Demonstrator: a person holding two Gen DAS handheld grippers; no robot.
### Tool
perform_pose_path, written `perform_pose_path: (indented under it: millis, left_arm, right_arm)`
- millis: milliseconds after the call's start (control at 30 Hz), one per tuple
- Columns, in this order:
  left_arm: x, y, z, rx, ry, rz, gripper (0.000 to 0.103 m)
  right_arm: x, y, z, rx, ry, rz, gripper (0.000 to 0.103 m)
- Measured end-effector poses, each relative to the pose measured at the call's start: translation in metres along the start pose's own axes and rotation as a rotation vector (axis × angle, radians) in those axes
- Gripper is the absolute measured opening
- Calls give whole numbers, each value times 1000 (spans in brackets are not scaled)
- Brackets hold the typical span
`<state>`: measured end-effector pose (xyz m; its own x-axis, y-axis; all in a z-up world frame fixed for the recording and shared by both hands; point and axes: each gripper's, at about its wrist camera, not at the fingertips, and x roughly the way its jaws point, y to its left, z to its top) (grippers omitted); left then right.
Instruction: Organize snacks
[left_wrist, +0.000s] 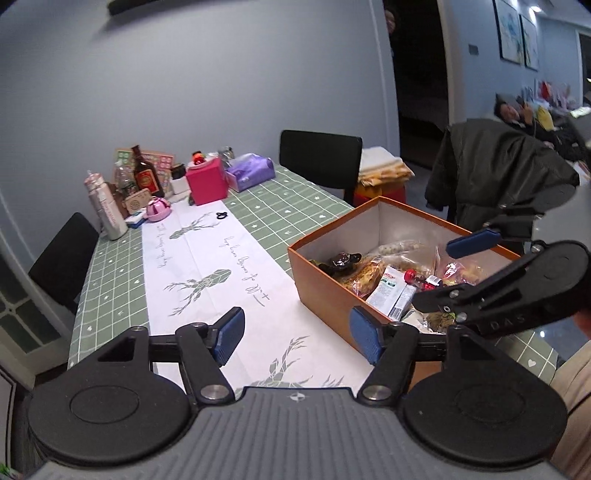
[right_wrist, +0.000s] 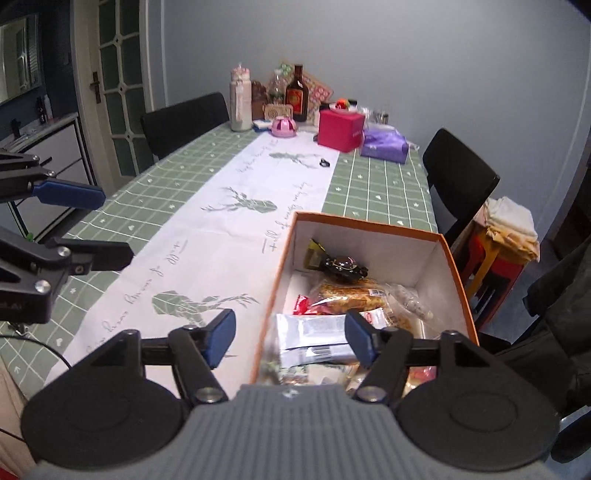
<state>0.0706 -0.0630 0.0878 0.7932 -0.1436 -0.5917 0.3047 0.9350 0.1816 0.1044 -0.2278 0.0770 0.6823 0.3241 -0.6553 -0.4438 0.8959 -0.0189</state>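
Note:
An orange cardboard box (left_wrist: 321, 291) (right_wrist: 274, 280) with white inner walls stands on the table and holds several snacks. Among them are a dark shiny wrapped sweet (left_wrist: 341, 260) (right_wrist: 341, 267), a bag of golden pastry (right_wrist: 351, 297), a silver packet (right_wrist: 314, 332) and a white-green packet (left_wrist: 391, 291). My left gripper (left_wrist: 297, 336) (right_wrist: 99, 225) hangs open over the runner at the box's left side, nothing between its blue pads. My right gripper (right_wrist: 290, 339) (left_wrist: 448, 269) is open above the box's near end, empty, one finger over the snacks and one outside the wall.
A white deer-print runner (left_wrist: 207, 258) crosses the green checked tablecloth (right_wrist: 376, 184). At the far end stand a pink box (right_wrist: 340, 131), purple tissue pack (right_wrist: 384, 144), brown bottle (right_wrist: 296, 96) and tall tumbler (right_wrist: 241, 103). Black chairs (right_wrist: 458, 177) flank the table; a dark jacket (left_wrist: 495, 170) drapes one.

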Motion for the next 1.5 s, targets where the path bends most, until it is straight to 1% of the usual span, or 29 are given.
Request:
perform_pose_path:
  millis: [67, 100, 200, 267, 333, 400, 600, 733, 867, 933, 1000, 1133, 1233, 1400, 1500]
  left_arm:
    - [-8, 0, -13, -29, -8, 30, 79]
    - [-11, 0, -20, -48, -10, 50, 79]
    - [-20, 4, -42, -101, -9, 101, 80]
    - [-25, 7, -57, -137, 2, 137, 80]
    - [-30, 10, -72, -171, 17, 160, 83]
    - [-33, 12, -84, -195, 39, 172, 83]
    - [-38, 20, -114, -279, 93, 173, 83]
    - [-37, 23, -130, -315, 100, 206, 83]
    - [-30, 19, -140, -309, 82, 248, 84]
    - [-25, 16, -144, -304, 84, 249, 84]
    - [-17, 12, -146, -299, 104, 243, 84]
    - [-2, 6, -153, -294, 151, 220, 84]
    - [3, 3, -156, -291, 170, 208, 84]
    - [7, 2, -158, -298, 190, 196, 84]
    - [6, 0, -158, -300, 189, 192, 84]
  right_arm:
    - [-15, 15, -13, -4, -32, 4, 72]
    - [-21, 22, -20, -2, -45, 3, 78]
    - [-33, 40, -38, -3, -79, -20, 79]
    - [-38, 51, -49, 10, -86, -36, 80]
    - [-38, 59, -57, 29, -77, -38, 80]
    - [-34, 68, -65, 46, -57, -45, 80]
    - [-21, 95, -86, 53, -16, -90, 80]
    - [-13, 104, -99, 64, -3, -138, 80]
    - [-6, 109, -110, 75, 12, -160, 80]
    - [-2, 110, -115, 73, 21, -173, 80]
    - [3, 109, -120, 77, 35, -181, 80]
    - [11, 107, -125, 85, 58, -170, 80]
    - [16, 107, -127, 86, 69, -168, 80]
    - [19, 105, -128, 88, 79, -165, 80]
    - [19, 106, -129, 87, 79, -166, 80]
